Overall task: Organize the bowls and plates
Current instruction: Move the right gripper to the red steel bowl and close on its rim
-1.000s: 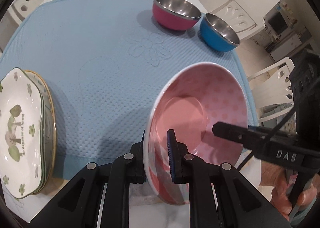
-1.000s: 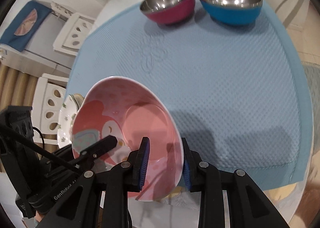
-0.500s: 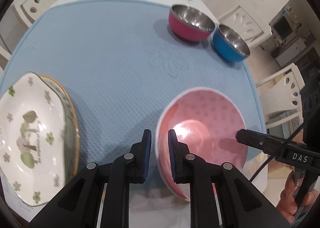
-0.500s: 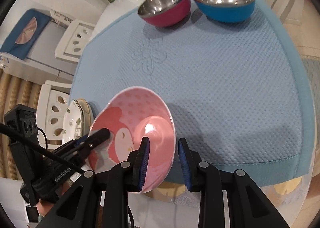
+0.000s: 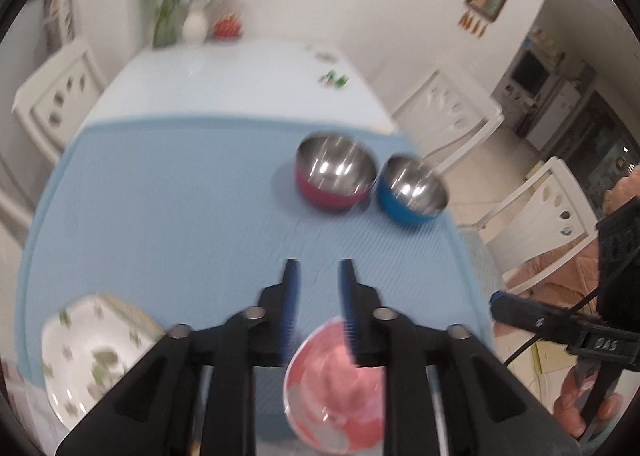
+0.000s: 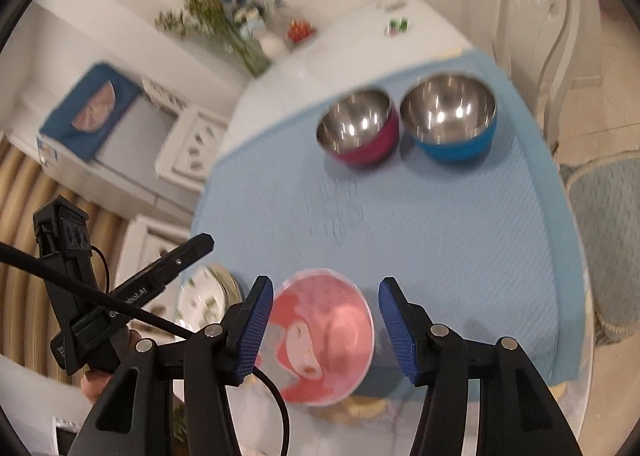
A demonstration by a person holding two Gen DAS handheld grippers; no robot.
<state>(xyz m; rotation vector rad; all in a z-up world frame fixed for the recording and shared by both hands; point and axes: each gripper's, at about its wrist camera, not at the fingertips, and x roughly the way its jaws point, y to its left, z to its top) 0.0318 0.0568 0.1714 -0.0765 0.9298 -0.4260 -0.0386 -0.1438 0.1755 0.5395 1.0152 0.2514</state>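
**A:** Pink bowl [image 6: 324, 336] sits on the near edge of the blue mat [image 6: 440, 224], just beside the stacked floral plates [image 5: 84, 356]. Neither gripper holds it, as far as I can tell.

**B:** Agreed. The left gripper [image 5: 318, 280] has its jaws opening, with nothing between the pads; the bowl shows below and behind its fingers. The right gripper [image 6: 326, 320] is opening too, wider, and the bowl appears in the gap but the pads stand clear of the rim.

**A:** What worries you from here?

**B:** That near edge. Part of the bowl looks to overhang the mat towards the table's rim. A finger clipping the rim on the way off could tip it or push it off the table.

**A:** And the plates?

**B:** They lie close on the left. A nudged bowl could knock against them and chip something.

**A:** The pink metal bowl [image 6: 360, 132] and the blue metal bowl [image 6: 450, 124]?

**B:** Well apart, at the far side of the mat, touching or nearly so. Reaching for one could shove the other, since steel slides easily. Both views are blurred, so I would not trust fine detail.
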